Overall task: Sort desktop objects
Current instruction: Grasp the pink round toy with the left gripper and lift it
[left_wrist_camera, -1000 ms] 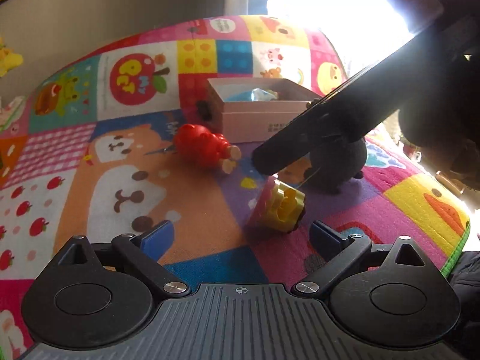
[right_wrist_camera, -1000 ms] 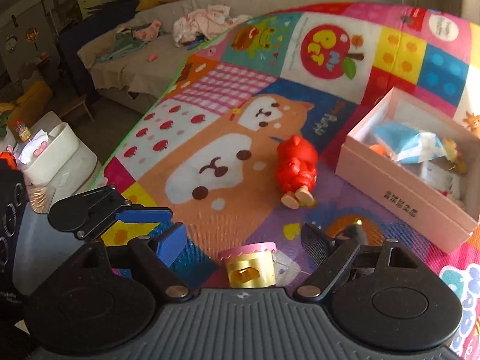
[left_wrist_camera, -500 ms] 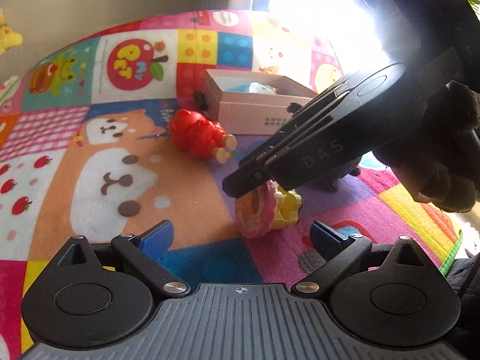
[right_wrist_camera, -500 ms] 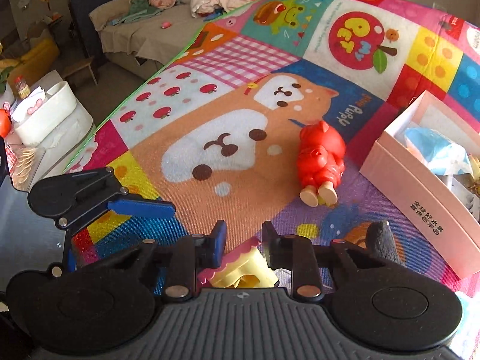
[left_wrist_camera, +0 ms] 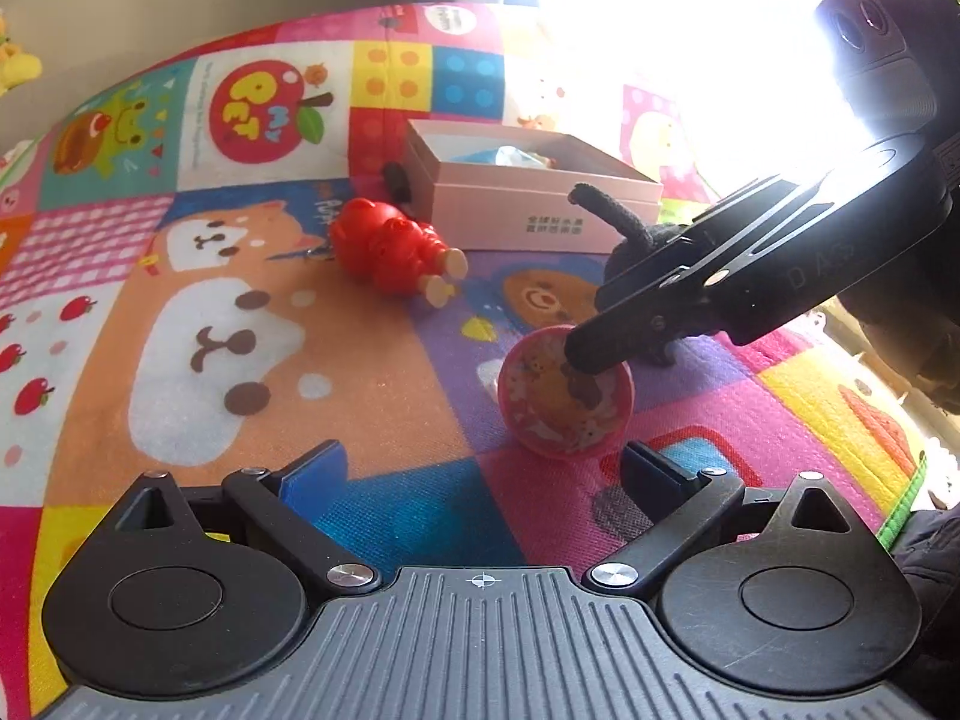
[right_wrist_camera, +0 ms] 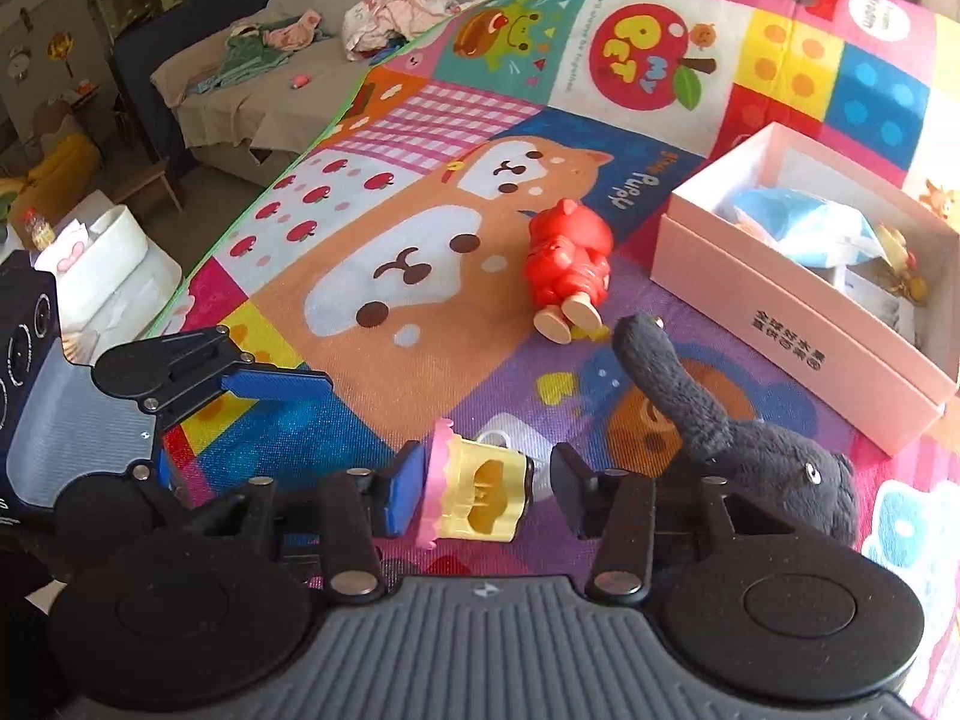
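Pink-lidded yellow toy (right_wrist_camera: 474, 495) lies tipped on the play mat (right_wrist_camera: 420, 312), between the fingers of our right gripper (right_wrist_camera: 480, 495).
We have just reopened after a narrow pinch, so the pads flank it without pressing; next we close, lift, carry to the pink box (right_wrist_camera: 798, 324). Left gripper (left_wrist_camera: 480, 474) waits open.
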Demonstrator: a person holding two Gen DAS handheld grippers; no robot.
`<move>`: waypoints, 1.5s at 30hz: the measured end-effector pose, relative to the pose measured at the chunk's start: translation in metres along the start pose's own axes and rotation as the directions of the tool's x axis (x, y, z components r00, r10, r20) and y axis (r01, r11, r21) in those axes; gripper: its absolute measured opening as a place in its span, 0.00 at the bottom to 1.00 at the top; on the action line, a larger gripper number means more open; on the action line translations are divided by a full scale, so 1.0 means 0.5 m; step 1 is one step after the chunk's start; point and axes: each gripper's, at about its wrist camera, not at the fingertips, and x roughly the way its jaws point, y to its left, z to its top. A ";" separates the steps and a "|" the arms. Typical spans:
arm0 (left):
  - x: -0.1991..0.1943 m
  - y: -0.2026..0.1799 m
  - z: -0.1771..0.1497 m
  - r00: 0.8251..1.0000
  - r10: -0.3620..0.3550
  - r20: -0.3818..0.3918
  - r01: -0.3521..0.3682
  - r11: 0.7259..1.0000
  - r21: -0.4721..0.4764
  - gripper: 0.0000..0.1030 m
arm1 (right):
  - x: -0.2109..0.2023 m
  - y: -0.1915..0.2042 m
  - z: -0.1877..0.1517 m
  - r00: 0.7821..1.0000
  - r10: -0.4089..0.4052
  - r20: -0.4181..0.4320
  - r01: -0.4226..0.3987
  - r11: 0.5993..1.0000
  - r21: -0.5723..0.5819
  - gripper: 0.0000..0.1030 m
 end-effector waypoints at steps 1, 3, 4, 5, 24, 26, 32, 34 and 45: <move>0.002 -0.005 0.002 1.000 -0.005 0.000 0.005 1.000 0.006 0.97 | -0.005 -0.007 -0.006 1.000 0.000 0.007 0.000 1.000 0.019 0.43; 0.005 -0.015 0.005 1.000 -0.014 0.000 0.014 1.000 0.019 0.97 | -0.011 -0.016 -0.017 1.000 0.000 0.015 0.000 0.999 0.048 0.43; 0.006 -0.021 0.006 1.000 -0.018 -0.001 0.018 0.999 0.026 0.97 | -0.014 -0.019 -0.022 1.000 -0.002 0.018 0.001 0.998 0.058 0.43; 0.007 -0.027 0.008 1.000 -0.020 -0.001 0.020 0.999 0.032 0.97 | -0.020 -0.022 -0.027 1.000 -0.006 0.025 0.004 0.998 0.064 0.43; 0.082 -0.130 0.057 0.995 0.091 -0.032 -0.087 0.989 0.116 0.60 | -0.144 -0.151 -0.153 0.915 -0.336 0.221 0.263 0.915 0.305 0.81; 0.073 -0.125 0.064 0.993 0.115 -0.023 -0.111 0.985 0.135 0.60 | -0.141 -0.158 -0.164 0.916 -0.334 0.223 0.255 0.912 0.320 0.82; 0.059 -0.094 0.090 0.981 0.195 -0.010 -0.191 0.968 0.162 0.60 | -0.124 -0.172 -0.180 0.922 -0.328 0.206 0.242 0.903 0.356 0.82; 0.061 -0.080 0.095 0.976 0.215 -0.014 -0.210 0.965 0.158 0.60 | -0.118 -0.172 -0.184 0.922 -0.331 0.201 0.246 0.902 0.356 0.83; 0.042 -0.055 0.098 0.968 0.241 0.069 -0.247 0.963 0.106 0.59 | -0.113 -0.167 -0.186 0.917 -0.351 0.189 0.276 0.901 0.335 0.85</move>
